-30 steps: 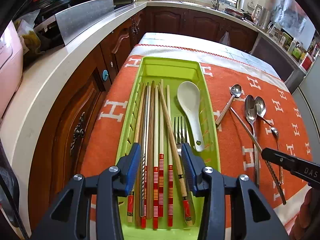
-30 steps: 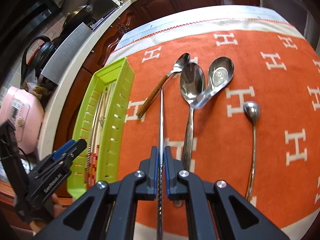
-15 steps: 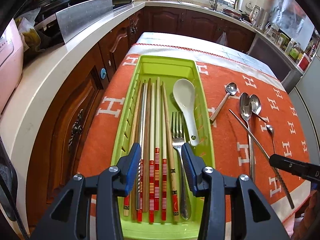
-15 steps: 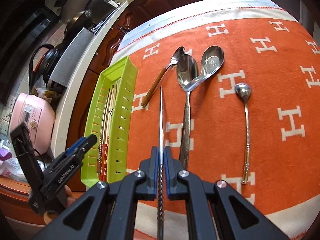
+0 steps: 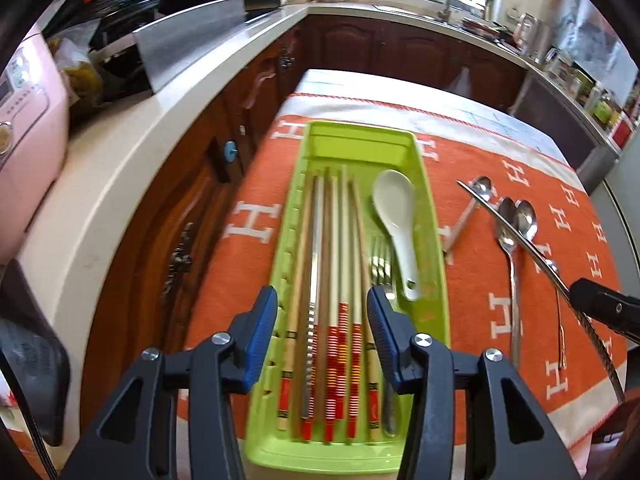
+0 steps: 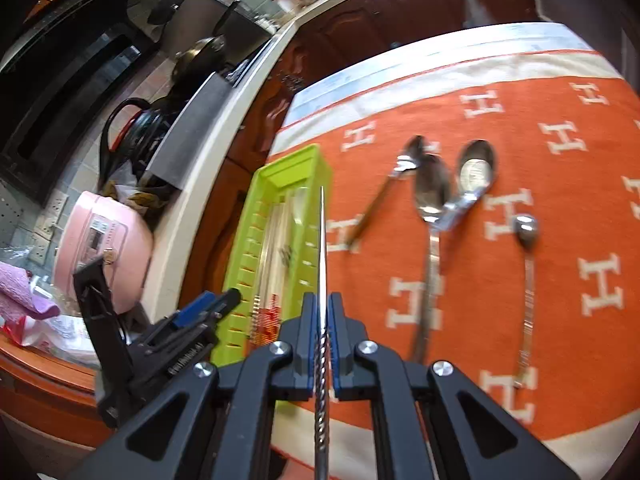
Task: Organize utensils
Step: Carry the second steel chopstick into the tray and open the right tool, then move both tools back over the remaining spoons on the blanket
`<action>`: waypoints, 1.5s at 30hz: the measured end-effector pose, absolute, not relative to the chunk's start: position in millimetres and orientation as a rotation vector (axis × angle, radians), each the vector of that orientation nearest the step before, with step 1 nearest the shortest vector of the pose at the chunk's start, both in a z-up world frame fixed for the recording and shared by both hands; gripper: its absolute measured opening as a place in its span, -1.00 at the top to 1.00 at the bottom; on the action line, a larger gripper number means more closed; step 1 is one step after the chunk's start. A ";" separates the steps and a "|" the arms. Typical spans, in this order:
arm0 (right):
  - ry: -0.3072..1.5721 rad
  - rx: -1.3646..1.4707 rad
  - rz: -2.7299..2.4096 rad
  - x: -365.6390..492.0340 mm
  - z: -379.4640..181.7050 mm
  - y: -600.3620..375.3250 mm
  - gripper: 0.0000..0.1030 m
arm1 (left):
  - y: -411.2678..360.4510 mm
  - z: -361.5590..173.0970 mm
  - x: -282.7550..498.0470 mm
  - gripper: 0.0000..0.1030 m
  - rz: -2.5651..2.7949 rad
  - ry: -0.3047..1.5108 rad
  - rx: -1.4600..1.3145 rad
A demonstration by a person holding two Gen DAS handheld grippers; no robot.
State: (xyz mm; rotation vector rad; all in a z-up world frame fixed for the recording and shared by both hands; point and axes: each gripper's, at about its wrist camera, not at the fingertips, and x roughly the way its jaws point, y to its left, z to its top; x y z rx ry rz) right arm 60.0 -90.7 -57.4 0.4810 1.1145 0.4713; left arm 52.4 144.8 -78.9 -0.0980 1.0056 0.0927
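Table: orange H-patterned cloth (image 6: 520,128) covers it.
On cloth: green tray (image 5: 434,240) at left, four metal spoons (image 6: 430,196) beside it.

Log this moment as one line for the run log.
right gripper: shut on metal chopstick | left gripper: opening, empty, over green tray

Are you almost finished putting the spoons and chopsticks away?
Partly. Chopsticks, a fork and a white spoon lie in the green tray. The right tongs hold a metal chopstick. Four spoons wait on the cloth.
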 end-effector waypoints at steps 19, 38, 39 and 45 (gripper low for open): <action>1.321 0.572 0.574 129.7 -118.4 25.0 0.87 | 183.7 -79.3 46.7 0.12 0.201 1.015 -0.192; 1.161 0.249 0.533 59.9 -76.9 -63.6 0.88 | 119.1 -73.9 50.6 0.08 0.063 1.043 -0.109; 1.144 0.239 0.521 55.5 -74.9 -71.3 0.88 | 113.6 -72.5 49.5 0.05 0.056 1.039 -0.104; 1.121 0.219 0.429 33.7 -78.8 -116.9 0.88 | 75.6 -69.4 46.4 -0.01 -0.018 1.034 -0.075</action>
